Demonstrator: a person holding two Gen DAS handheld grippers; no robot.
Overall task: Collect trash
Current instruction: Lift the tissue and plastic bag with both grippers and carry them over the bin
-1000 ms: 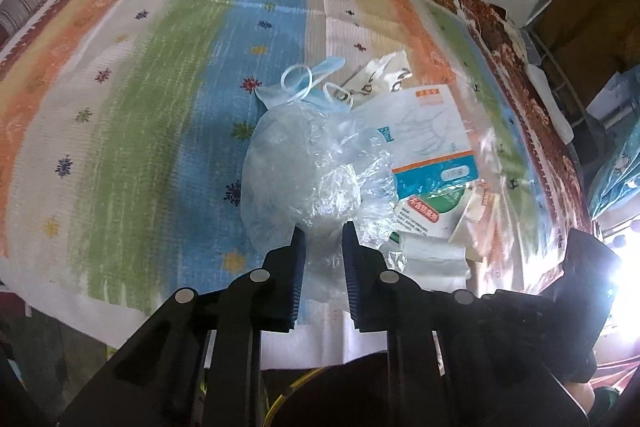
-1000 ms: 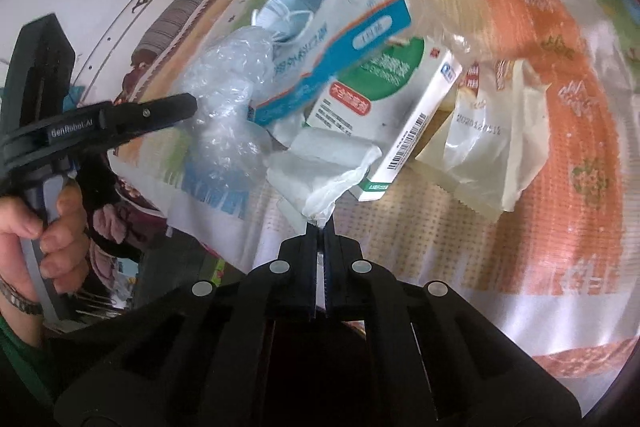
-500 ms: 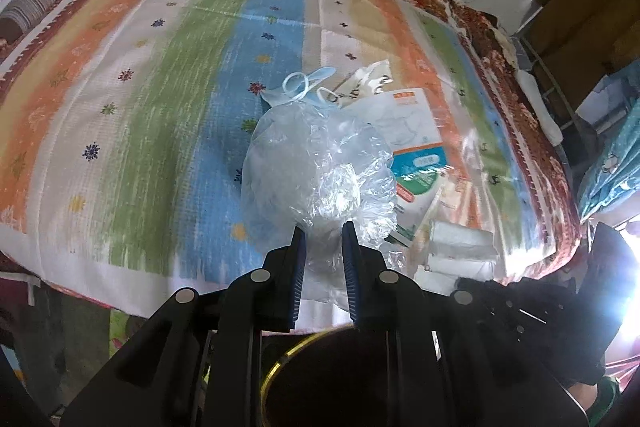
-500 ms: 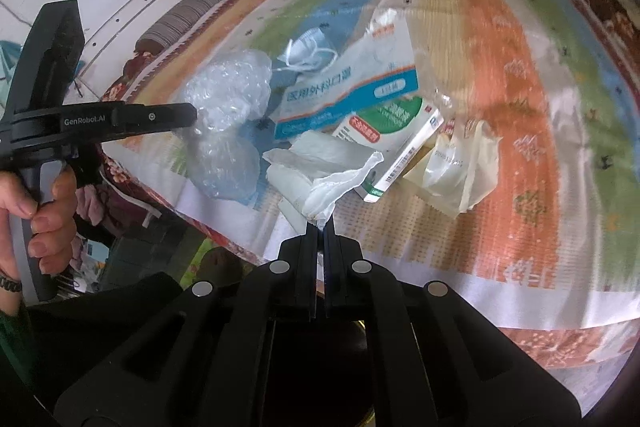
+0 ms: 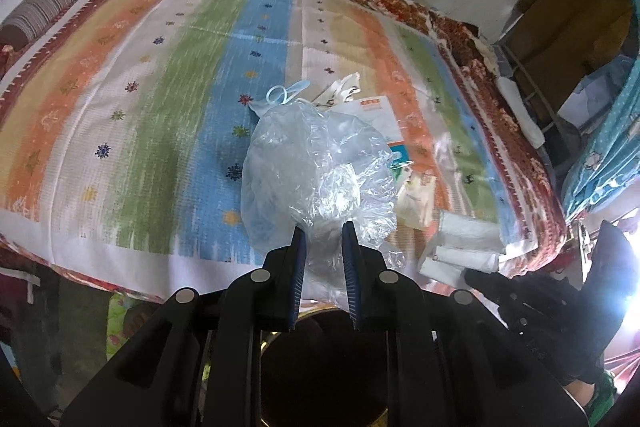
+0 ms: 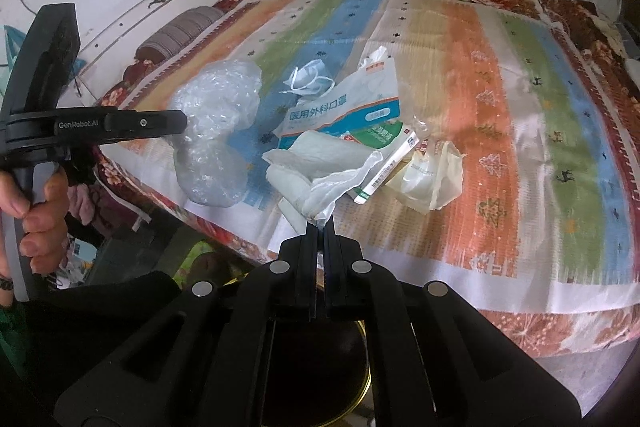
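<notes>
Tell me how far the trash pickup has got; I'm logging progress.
Nothing looks binned yet. In hand: the left gripper pinches a clear plastic bag, and the right gripper is shut on a white tissue. Left on the bedspread: a face mask, mask packet, box and wrapper.

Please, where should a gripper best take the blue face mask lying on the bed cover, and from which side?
Grip the face mask by its white ear loops, coming from above on its far side: they stand off the bed cover, while the mask packet crowds its near side.
</notes>
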